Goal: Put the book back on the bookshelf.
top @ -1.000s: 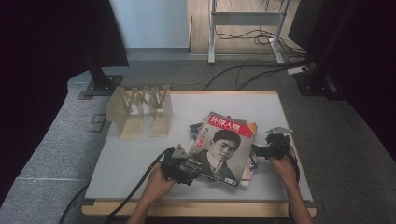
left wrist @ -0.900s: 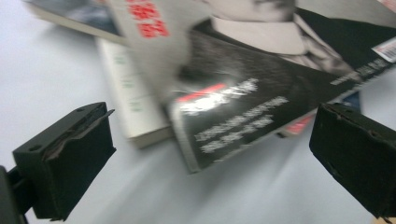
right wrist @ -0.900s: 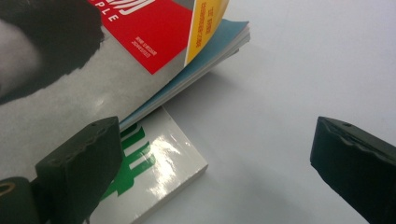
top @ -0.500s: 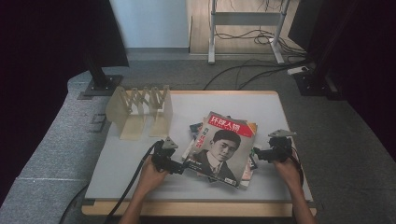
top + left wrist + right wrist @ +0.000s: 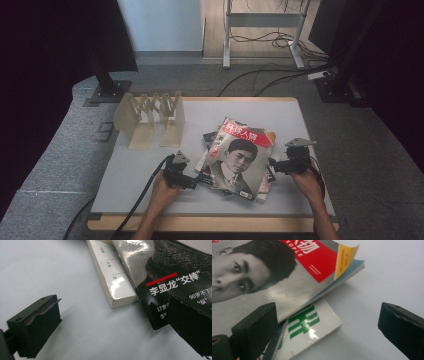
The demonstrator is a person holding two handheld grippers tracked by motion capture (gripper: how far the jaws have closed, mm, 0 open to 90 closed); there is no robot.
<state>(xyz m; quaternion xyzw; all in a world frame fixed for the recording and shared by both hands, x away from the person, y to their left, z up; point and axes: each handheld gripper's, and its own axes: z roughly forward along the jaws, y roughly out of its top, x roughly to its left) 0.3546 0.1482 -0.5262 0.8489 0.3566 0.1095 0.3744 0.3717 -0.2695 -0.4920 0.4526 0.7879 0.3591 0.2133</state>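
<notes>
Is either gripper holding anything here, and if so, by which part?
Nothing is held. The left gripper and right gripper flank the magazine, jaws open.

Overhead view, two close claw-mounted views

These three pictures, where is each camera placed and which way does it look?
High view: above the person's side, looking forward and down on the table; both forearms, left gripper and right gripper show.
Left gripper view: rides the left gripper, looking along its black jaws at the magazine.
Right gripper view: rides the right gripper, jaws apart.
Shared: the gripper views both show the magazine on a white book.
</notes>
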